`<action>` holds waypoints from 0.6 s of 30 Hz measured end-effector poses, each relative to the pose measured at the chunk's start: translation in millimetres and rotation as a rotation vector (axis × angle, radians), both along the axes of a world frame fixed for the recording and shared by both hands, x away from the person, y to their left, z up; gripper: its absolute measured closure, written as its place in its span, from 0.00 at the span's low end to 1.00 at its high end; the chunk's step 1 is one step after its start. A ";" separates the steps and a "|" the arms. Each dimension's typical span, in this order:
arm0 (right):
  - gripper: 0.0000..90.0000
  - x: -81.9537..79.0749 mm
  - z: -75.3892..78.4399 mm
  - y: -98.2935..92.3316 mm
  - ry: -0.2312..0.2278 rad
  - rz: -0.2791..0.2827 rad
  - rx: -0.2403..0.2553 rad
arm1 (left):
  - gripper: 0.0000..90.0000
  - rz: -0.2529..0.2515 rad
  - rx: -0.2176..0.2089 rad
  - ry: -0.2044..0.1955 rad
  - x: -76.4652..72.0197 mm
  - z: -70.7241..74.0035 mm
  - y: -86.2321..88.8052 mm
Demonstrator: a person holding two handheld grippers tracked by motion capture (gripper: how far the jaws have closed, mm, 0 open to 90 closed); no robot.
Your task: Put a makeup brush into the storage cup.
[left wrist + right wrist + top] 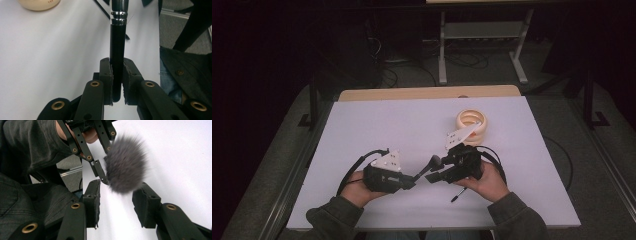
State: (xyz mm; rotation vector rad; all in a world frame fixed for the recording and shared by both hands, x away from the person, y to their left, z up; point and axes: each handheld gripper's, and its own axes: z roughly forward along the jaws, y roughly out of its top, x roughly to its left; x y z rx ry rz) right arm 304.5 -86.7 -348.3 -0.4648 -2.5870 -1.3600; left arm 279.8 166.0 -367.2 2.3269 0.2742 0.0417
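A makeup brush [428, 167] with a black handle [117, 50], a silver ferrule and a fluffy grey head [126, 165] hangs over the white table between my two hands. My left gripper [412, 179] is shut on the lower end of the handle, and its pads [110, 77] press it from both sides. My right gripper [116, 200] faces it from the right [433, 177]. Its jaws stand apart, with the bristles just beyond and between the tips, not squeezed. The left gripper's fingers [100, 170] show behind the brush head.
A beige holder of stacked rings [472, 122] stands at the back right of the white table top [387, 125]. A thin black stick [457, 195] lies by the right hand. Dark sleeves come in over the near edge.
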 end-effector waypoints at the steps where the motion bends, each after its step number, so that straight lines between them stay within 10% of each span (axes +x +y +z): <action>1: 0.65 0.0 -0.1 0.5 -0.001 0.000 0.007 | 0.88 0.003 -0.003 0.005 0.2 0.6 -1.1; 11: 0.85 4.7 0.5 -1.4 0.018 -0.023 0.088 | 0.88 0.005 -0.017 0.003 0.8 1.6 -9.1; 18: 0.86 8.5 1.9 -2.3 0.031 -0.027 0.054 | 0.76 0.032 -0.004 0.002 0.3 1.0 -8.5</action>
